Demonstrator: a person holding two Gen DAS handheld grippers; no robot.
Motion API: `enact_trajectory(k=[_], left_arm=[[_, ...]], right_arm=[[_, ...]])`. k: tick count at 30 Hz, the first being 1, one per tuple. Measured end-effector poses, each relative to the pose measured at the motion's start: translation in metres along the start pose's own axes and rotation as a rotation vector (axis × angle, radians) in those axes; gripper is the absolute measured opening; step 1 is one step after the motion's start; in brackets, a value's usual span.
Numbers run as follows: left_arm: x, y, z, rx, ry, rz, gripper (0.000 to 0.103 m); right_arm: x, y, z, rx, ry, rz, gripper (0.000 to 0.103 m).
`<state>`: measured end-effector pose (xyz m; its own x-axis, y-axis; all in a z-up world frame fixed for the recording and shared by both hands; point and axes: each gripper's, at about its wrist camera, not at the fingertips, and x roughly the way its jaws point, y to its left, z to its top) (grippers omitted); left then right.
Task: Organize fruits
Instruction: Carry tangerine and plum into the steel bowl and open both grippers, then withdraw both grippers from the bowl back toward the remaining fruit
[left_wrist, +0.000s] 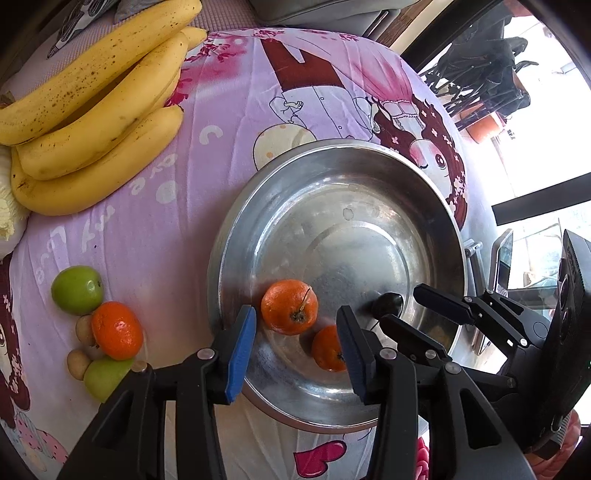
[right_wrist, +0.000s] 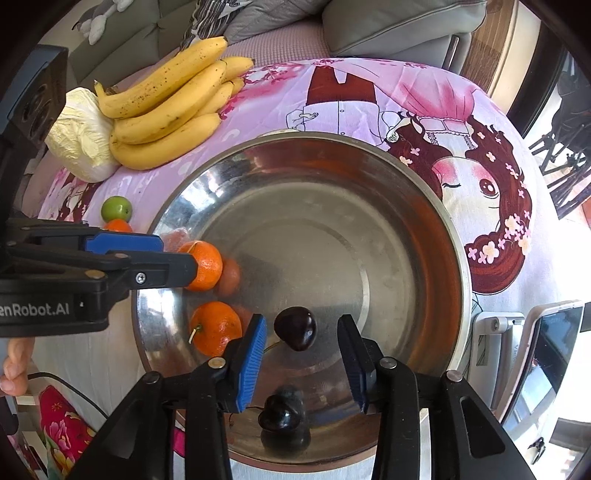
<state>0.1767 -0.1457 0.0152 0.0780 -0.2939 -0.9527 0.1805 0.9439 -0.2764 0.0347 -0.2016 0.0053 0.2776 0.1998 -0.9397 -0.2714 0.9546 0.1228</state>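
Your left gripper (left_wrist: 295, 334) hangs with fingers apart over 2 oranges (left_wrist: 289, 306) in the steel bowl (left_wrist: 236, 236). Your right gripper (right_wrist: 302, 349) is spread too, a dark cherry (right_wrist: 295, 328) loose between its pads.

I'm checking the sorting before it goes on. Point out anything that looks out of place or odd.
Nothing looks spilled or damaged. One mismatch: a cabbage, a vegetable, sits against the bananas. The metal bowl holds only two oranges and two dark cherries; other fruit lies on the cloth.
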Motion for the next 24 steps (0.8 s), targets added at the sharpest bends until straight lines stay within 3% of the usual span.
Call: enact_trajectory(k=[6, 8, 12, 14, 21, 24], left_arm=[[-0.013, 0.004, -0.011, 0.005, -0.012, 0.027, 0.05], [-0.015, 0.008, -0.015, 0.005, -0.012, 0.044, 0.058], [-0.02, 0.019, -0.025, 0.007, -0.004, 0.092, 0.062], [-0.021, 0.026, -0.03, 0.0, -0.008, 0.114, 0.078], [-0.019, 0.053, -0.046, -0.073, 0.008, 0.143, 0.086], [-0.021, 0.062, -0.051, -0.096, 0.002, 0.15, 0.096]], right_arm=[[-0.002, 0.005, -0.006, -0.019, 0.019, -0.008, 0.062], [0.001, 0.008, -0.008, -0.027, 0.033, -0.011, 0.073], [0.002, 0.011, -0.012, -0.039, 0.035, -0.009, 0.092], [0.001, 0.013, -0.013, -0.046, 0.03, -0.007, 0.103], [0.002, 0.018, -0.011, -0.066, 0.015, -0.007, 0.103], [0.002, 0.022, -0.01, -0.069, 0.003, -0.005, 0.103]])
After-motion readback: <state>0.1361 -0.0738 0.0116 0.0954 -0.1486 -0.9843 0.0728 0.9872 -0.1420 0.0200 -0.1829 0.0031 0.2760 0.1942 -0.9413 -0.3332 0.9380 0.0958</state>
